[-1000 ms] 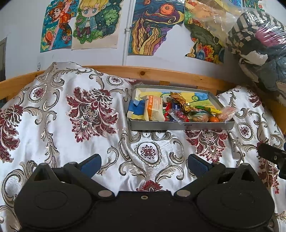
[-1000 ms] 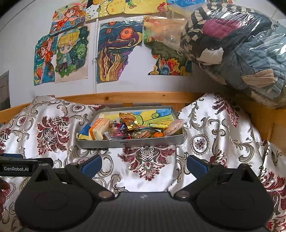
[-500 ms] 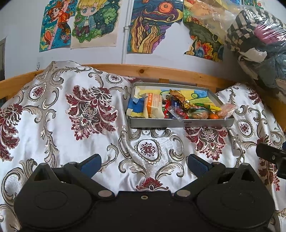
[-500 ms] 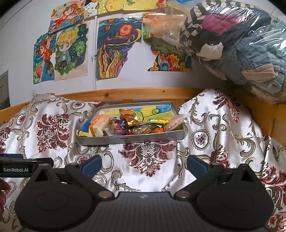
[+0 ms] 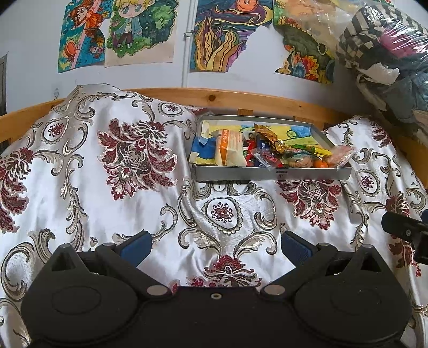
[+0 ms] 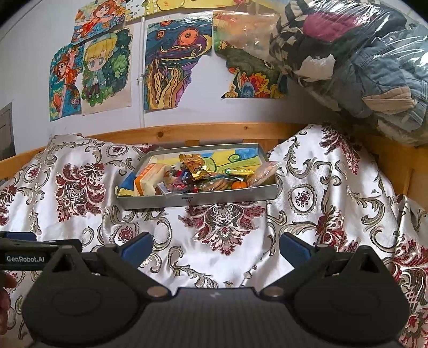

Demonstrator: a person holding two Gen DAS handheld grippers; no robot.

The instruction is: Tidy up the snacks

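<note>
Snacks (image 5: 267, 150) in tray (image 5: 267, 175), well ahead of both wide-spread, empty hand-held grippers (image 5: 215, 245) (image 6: 215, 245).

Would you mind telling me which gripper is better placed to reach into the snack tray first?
Right, marginally: the tray sits almost centred ahead of the right gripper, but right of the left gripper. Both stand open and empty.

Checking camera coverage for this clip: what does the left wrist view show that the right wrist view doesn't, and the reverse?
Only the left wrist view shows the right hand-held gripper, at its right edge. Only the right wrist view shows the left hand-held gripper with its printed label, a bit of a hand, and the upper row of drawings. Both show the open metal tray of snacks on the patterned cloth, the wooden rail and the bagged clothes.
</note>
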